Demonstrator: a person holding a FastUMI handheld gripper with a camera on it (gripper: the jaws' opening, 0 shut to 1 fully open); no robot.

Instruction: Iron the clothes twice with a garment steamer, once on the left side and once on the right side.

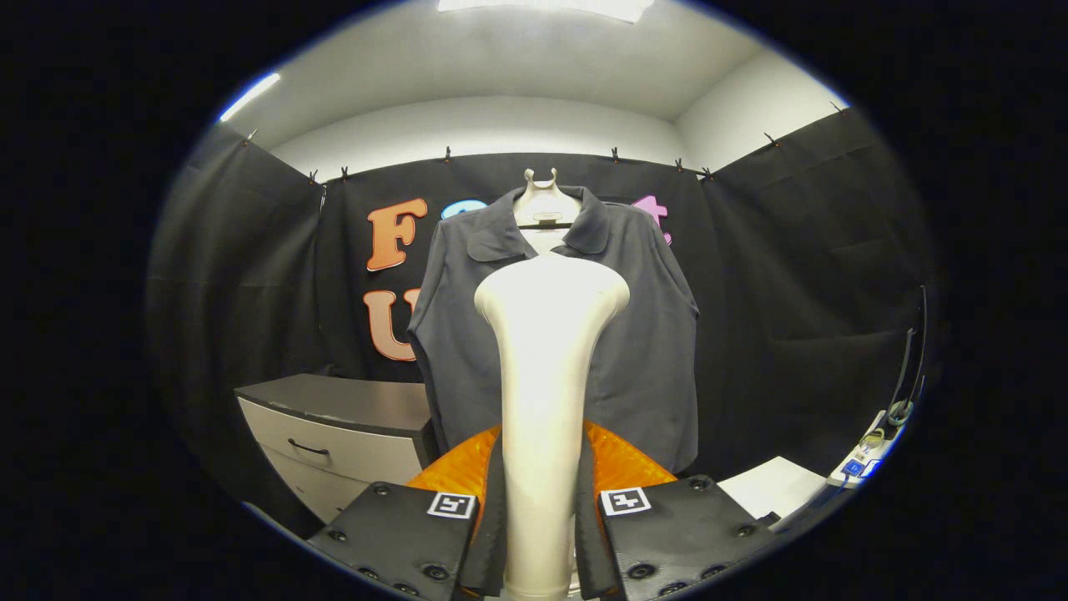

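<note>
A cream-white garment steamer (546,367) stands upright between my fingers, its wide head up and its slim handle running down between them. My gripper (540,517) is shut on the steamer's handle, one finger pressing on each side. Beyond the steamer hangs a dark grey collared shirt (651,334) on a white hanger (541,204) in front of the black cloth wall. The steamer's head covers the middle of the shirt's front and sits about level with its chest. How far the head is from the fabric I cannot tell.
A low cabinet with a dark top and pale drawers (342,434) stands left of the shirt. To the right are a white surface (772,484) and a white device with cables (872,451). An orange thing (622,463) lies just behind the fingers.
</note>
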